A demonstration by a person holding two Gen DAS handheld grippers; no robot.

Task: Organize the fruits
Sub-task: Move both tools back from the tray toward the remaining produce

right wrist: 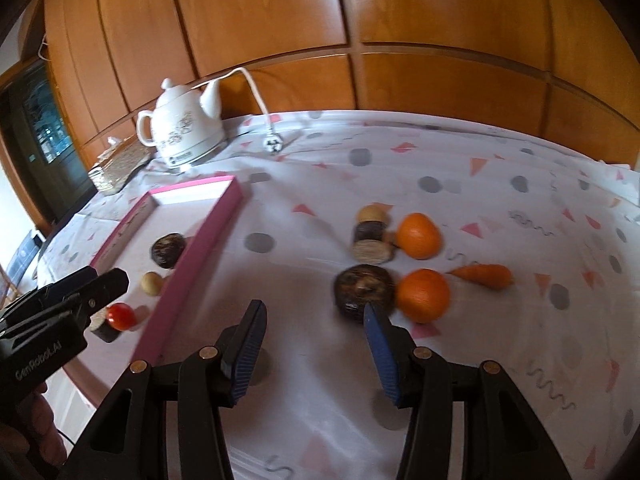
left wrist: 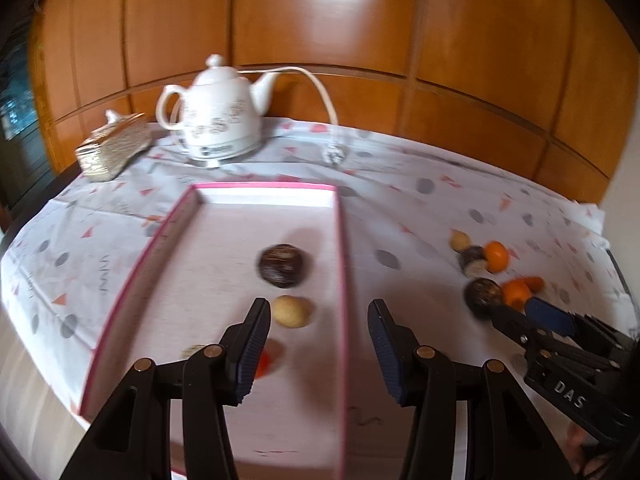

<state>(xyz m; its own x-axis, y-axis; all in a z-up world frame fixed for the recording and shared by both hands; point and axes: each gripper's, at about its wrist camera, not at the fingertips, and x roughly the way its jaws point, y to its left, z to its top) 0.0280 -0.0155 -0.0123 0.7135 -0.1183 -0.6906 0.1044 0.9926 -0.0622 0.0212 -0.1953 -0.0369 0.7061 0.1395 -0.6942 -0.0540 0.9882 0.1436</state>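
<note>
From my left wrist camera I see the left gripper [left wrist: 318,342] over the pink-rimmed tray [left wrist: 340,264], its jaws spread with nothing between them. Inside the tray, a dark brown round fruit [left wrist: 283,266] lies at about 12 o'clock from the left fingertip, a pale beige ball [left wrist: 292,311] sits just beside that fingertip at 1 o'clock, and a small red tomato [left wrist: 267,358] shows half hidden behind the finger, with a dark-edged slice [right wrist: 105,330] touching it, seen better from the right wrist camera. My right gripper [right wrist: 316,322] hangs over the patterned tablecloth [right wrist: 480,184], jaws likewise spread and empty; its right fingertip overlaps the near edge of a second dark brown fruit [right wrist: 364,292] in the view, though I cannot tell whether it touches. Touching that fruit at 3 o'clock is an orange [right wrist: 424,295], and a carrot [right wrist: 482,276] lies near it at 2 o'clock. Farther back, at 12 o'clock from the dark fruit, sits a small stack: a cut dark roll [right wrist: 372,242] with another beige ball [right wrist: 371,214] behind it, and a second orange [right wrist: 419,236] just beside them. At the far left of the table stands a white kettle [right wrist: 186,136] with its cord and plug [right wrist: 274,144] lying on the cloth, and a woven box [left wrist: 112,148] sits to the kettle's 9 o'clock. Wooden panelling [left wrist: 360,32] fills the background.
</note>
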